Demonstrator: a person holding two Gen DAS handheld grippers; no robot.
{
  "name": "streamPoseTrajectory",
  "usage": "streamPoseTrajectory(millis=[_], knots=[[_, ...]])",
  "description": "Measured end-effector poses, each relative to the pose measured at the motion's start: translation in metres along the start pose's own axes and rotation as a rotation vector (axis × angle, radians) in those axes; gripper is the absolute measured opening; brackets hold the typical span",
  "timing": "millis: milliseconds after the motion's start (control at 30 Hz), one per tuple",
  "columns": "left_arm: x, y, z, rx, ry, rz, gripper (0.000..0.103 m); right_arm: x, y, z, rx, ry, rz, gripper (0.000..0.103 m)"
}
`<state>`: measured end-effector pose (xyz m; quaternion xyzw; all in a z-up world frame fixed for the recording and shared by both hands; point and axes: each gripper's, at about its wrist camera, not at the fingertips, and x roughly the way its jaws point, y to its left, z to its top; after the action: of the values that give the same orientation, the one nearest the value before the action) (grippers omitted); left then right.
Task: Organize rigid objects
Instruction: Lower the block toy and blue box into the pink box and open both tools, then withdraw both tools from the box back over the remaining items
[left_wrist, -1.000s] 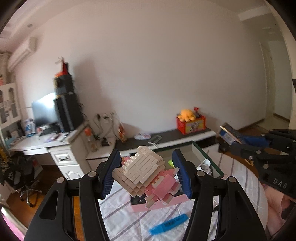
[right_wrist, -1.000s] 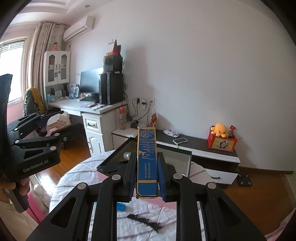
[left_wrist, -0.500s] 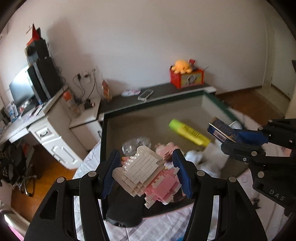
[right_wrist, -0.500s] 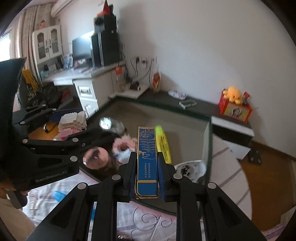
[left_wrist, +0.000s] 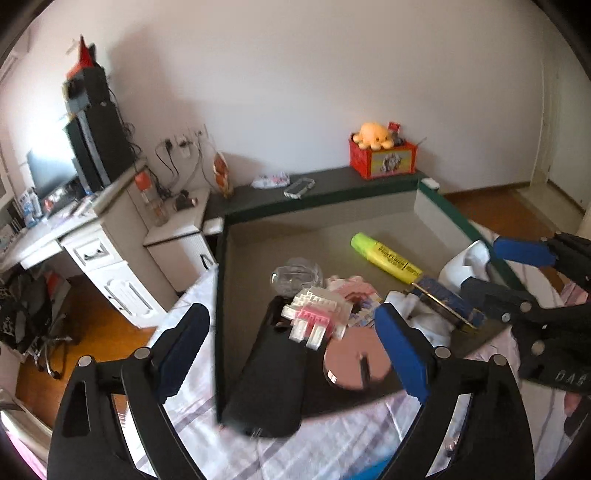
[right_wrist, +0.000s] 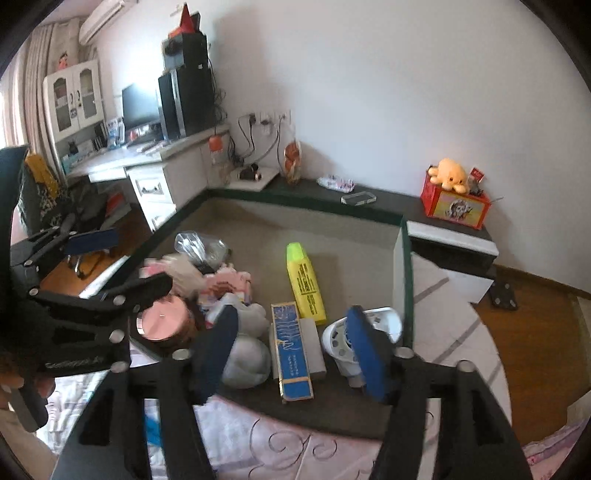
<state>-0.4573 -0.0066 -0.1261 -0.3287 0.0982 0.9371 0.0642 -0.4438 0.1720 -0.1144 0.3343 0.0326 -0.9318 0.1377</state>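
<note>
Both jaws are now spread wide, the brick figure and blue box having been released into the tray, so 2 items are stowed.

The pink-and-white brick figure lies tilted inside the green-rimmed tray, just ahead of the left gripper and between its spread blue pads, touching neither. It rests on a dark flat object and against a round pink-topped tin. The slim blue-and-gold box lies flat on the tray floor, lengthwise along the right gripper axis, directly ahead between its parted pads, free of both. Just beyond its far end a yellow highlighter lies flat, pointing away. A clear plastic piece sits farther in.
</note>
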Motion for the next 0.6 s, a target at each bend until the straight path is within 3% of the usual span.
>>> streamPoseTrajectory(millis=[33,67,133,333,367,400,600], knots=[[-0.015,0.002,-0.001,-0.005,-0.025,0.017,0.096,-0.009,0.002,0.001,0.004,-0.012,-0.004,0.07],[-0.025,0.005,-0.002,-0.011,-0.04,0.026,0.098,-0.018,0.004,0.002,0.002,-0.023,-0.011,0.084],[-0.056,0.011,-0.006,-0.033,-0.097,0.046,0.103,-0.043,0.012,0.001,-0.016,-0.072,-0.022,0.085],[-0.154,0.025,-0.03,-0.096,-0.267,0.091,0.103,-0.125,0.041,-0.009,-0.064,-0.222,-0.049,0.089],[-0.168,0.025,-0.034,-0.101,-0.29,0.1,0.103,-0.138,0.046,-0.012,-0.068,-0.251,-0.056,0.091],[-0.182,0.026,-0.04,-0.11,-0.316,0.107,0.103,-0.154,0.052,-0.016,-0.076,-0.279,-0.065,0.102],[-0.25,0.024,-0.077,-0.149,-0.406,0.128,0.103,-0.214,0.077,-0.045,-0.103,-0.36,-0.123,0.103]])
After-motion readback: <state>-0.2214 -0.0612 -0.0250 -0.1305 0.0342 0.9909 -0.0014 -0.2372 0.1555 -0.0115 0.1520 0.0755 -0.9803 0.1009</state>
